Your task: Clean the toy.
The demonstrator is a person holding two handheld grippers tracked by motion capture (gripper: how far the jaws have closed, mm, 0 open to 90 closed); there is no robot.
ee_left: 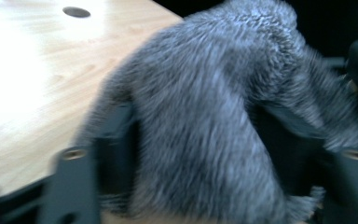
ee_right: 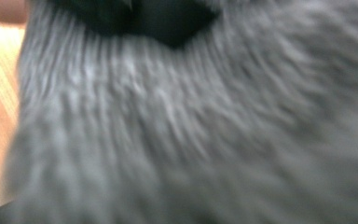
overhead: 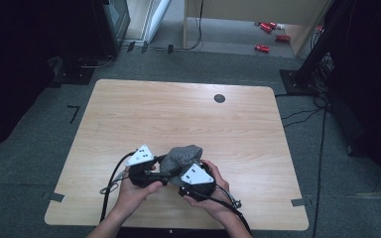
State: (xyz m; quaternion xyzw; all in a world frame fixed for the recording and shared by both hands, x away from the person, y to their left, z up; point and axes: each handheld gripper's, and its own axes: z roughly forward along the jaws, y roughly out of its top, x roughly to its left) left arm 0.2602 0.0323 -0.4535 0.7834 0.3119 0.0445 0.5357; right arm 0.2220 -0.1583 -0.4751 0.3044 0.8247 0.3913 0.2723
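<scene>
The left gripper view shows what the high view cannot: a grey fuzzy cloth (ee_left: 205, 126) bulges between the two black jaws, which flank it at 9 and 3 o'clock with the pile spilling over both; whether the pads press on it cannot be told. The right gripper view is blurred grey pile (ee_right: 191, 140) from edge to edge, with a dark shape at 12 o'clock and a strip of wood at 9 o'clock; its own jaws are buried, so whether they are open or clamped cannot be told.

From above, the left gripper (overhead: 159, 168) and right gripper (overhead: 181, 173) sit close together at the near edge of the table (overhead: 129, 114), each held in a hand, cables trailing toward 6 o'clock. The cloth (overhead: 181, 154) is bunched up between and just beyond them, at 12 o'clock from both, touching each.

Farther out the tabletop is bare wood, with a dark round hole (overhead: 220, 98) at 12 o'clock near the far edge. Beyond the table, red items (overhead: 263, 48) lie on the floor at 1 o'clock.
</scene>
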